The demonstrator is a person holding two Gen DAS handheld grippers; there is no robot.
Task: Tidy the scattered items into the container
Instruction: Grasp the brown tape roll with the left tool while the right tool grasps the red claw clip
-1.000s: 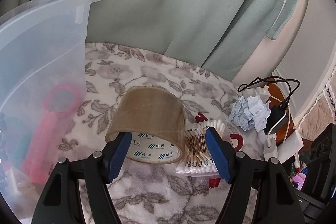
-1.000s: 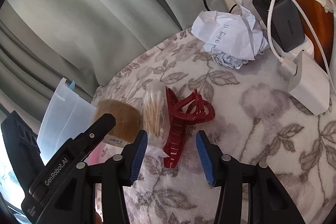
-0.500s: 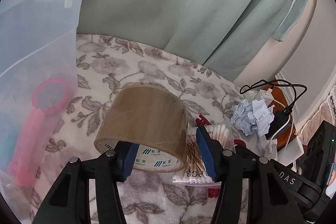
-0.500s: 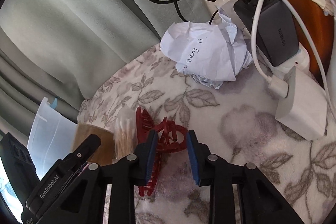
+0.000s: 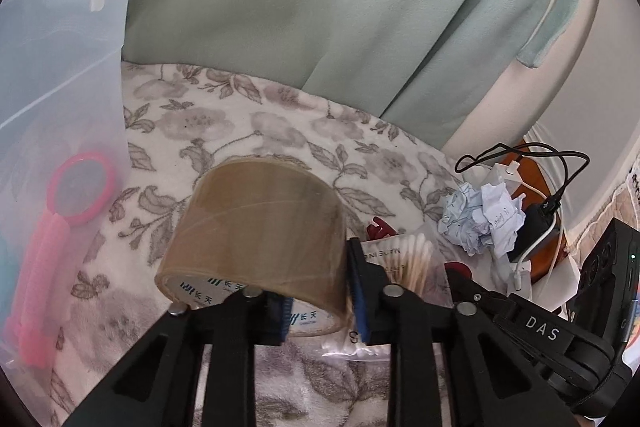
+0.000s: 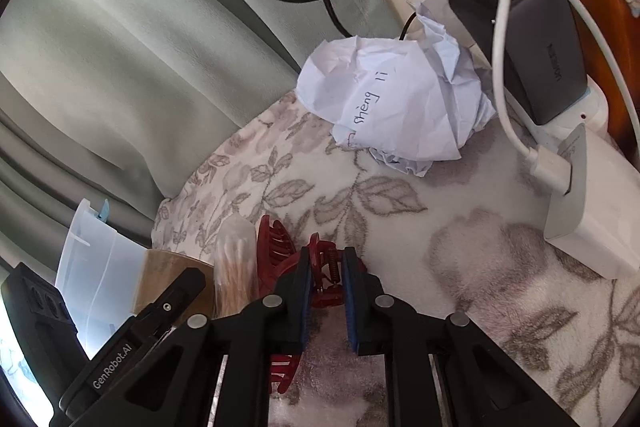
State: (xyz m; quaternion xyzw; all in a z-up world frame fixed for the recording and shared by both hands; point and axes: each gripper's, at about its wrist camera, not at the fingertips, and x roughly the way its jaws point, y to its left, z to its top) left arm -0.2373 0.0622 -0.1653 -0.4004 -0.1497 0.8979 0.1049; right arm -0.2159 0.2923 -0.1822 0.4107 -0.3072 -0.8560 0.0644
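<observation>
tape roll [image 5: 256, 227], brown and lying on its side on the floral blanket [image 5: 224, 123], fills the middle of the left wrist view. the left tongs [image 5: 320, 303] are clamped on the roll's wall at its near right edge, one blue pad inside the core and the other against the outer face. just right of the roll, touching the outer pad, lies a clear packet of cotton swabs [image 5: 404, 263]. a bit of the red hair claw [image 5: 378, 227] shows behind the packet. further right sits a crumpled paper ball [image 5: 480, 223], next to a black charger [image 5: 536, 231] with cables. at the left edge stands the translucent plastic container [image 5: 60, 75]; a pink hand mirror [image 5: 60, 227] shows through its wall.

in the right wrist view, the right tongs [image 6: 325, 291] are closed on the hair claw [image 6: 280, 243], the blue pads squeezing its spring hinge; its teeth stick out to the left and below the left finger. the swab packet [image 6: 236, 267] lies just left of the claw, and beyond it part of the tape roll [image 6: 168, 275] and a corner of the container [image 6: 96, 267]. the other gripper's black body crosses the lower left. the paper ball [image 6: 396, 99], with handwriting on it, rests well beyond the claw, touching a white power strip [image 6: 588, 195] and dark charger [image 6: 540, 59] at the right.
</observation>
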